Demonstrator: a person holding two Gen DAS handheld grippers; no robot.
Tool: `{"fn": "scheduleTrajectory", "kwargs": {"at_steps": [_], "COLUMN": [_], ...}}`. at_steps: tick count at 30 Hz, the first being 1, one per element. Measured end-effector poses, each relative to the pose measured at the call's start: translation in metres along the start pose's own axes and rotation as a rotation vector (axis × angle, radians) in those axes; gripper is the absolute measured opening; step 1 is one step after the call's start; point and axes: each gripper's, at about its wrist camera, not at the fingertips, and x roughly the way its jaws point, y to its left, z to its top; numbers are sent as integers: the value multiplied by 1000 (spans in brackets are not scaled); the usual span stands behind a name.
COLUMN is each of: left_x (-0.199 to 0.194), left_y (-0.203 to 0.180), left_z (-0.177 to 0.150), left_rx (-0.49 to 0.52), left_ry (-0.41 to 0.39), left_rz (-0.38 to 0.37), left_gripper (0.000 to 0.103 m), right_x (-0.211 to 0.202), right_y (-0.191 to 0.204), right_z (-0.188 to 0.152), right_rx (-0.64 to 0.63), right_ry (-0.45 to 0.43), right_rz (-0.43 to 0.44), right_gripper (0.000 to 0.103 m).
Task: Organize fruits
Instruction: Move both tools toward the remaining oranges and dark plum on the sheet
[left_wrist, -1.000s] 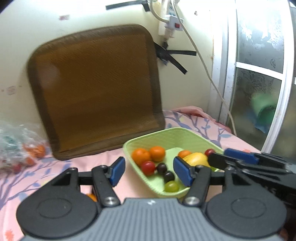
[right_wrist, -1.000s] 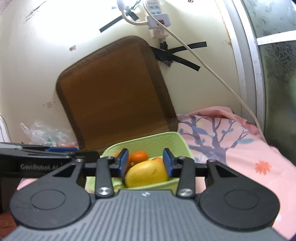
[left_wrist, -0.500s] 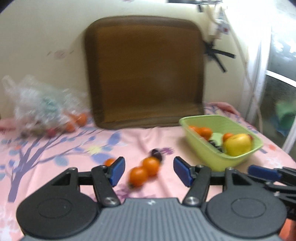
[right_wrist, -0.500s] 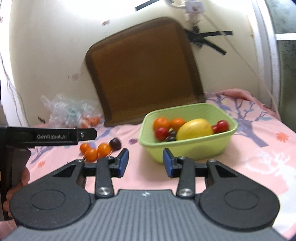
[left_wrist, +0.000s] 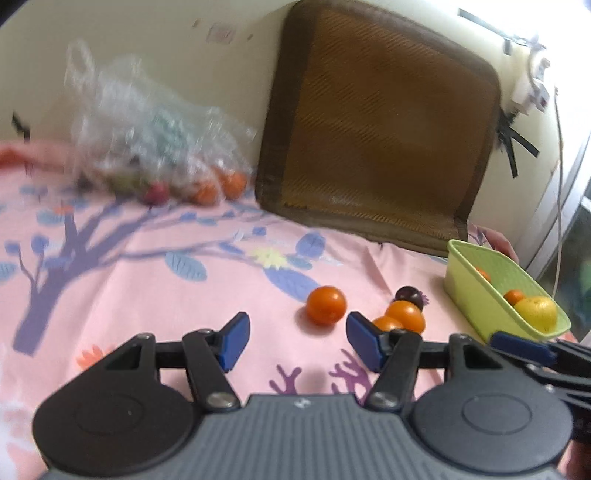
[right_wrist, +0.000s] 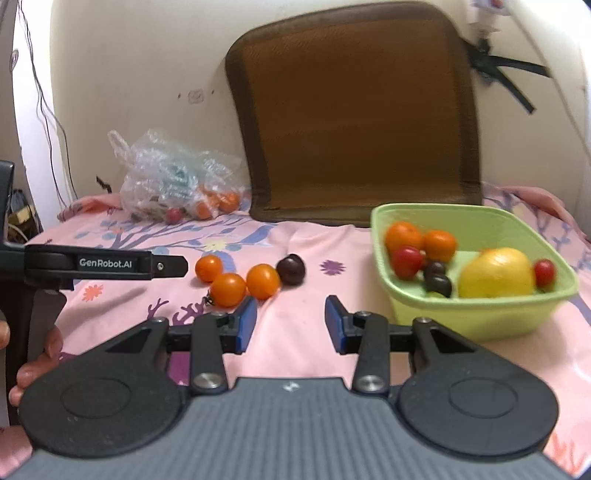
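1. The left gripper hangs over the pink bed sheet with its blue pads spread apart, and nothing is between them.
2. The right gripper also has its pads spread, and between them only bare sheet can be seen.
3. Three small oranges lie loose on the sheet in a tight group; in the right wrist view the middle one touches the one on its right.
4. A dark plum lies just beside the right-most orange, on the side toward the green basket.
5. In the left wrist view one orange sits just beyond the gap of the open pads, and the other two are partly hidden behind the right pad.
6. The green basket stands on the sheet toward its right edge, in front of the brown cushion that leans against the wall.
7. Inside the basket there are two oranges, a big yellow fruit, two red fruits and some dark ones; the picture is blurred there, so their exact kind cannot be told.
8. A clear plastic bag with more fruit lies at the far edge of the sheet, to the left of the cushion.
9. The left gripper's arm, with white lettering, reaches in from the left of the right wrist view, and the fingers of the person's hand are visible on its handle.
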Motion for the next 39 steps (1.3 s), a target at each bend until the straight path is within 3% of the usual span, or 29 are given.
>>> {"fn": "scheduleTrajectory", "kwargs": {"at_steps": [10,17,21,22,24,30,34,37,38,39], "left_x": [-4,-9,-10,-10,-9,4,17,24,25,26], "left_y": [17,-7,-13,-15,-21,-54,-64,-66,-65,-63], "left_z": [3,-3,-6,-6,-7,-12,-10,-10,-10,-10], "left_rx": [-86,54,86,95,123,276,290,280,271,257], "left_ry": [-25,-38,-38,-35,-30,29,60,79,83,87], "left_rz": [-108,-142,-156,-156,-149,-127,-96,-80,-78,-74], "left_gripper": [59,59,59,59,59,61,61,53,45,37], "right_x": [43,64,62,60,51,8,-3,0,2,4], "right_y": [11,-5,-16,-18,-22,-26,-28,-31,-32,-32], "right_z": [22,26,24,24,22,11,-1,-4,-4,-3], "right_rx": [-8,140,243,258,296,240,168,165,161,151], "right_ry": [46,109,148,160,154,59,73,80,75,66], "right_rz": [49,98,145,146,159,121,74,73,75,73], "right_gripper": [43,43,30,22,22,13,13,16,19,28]}}
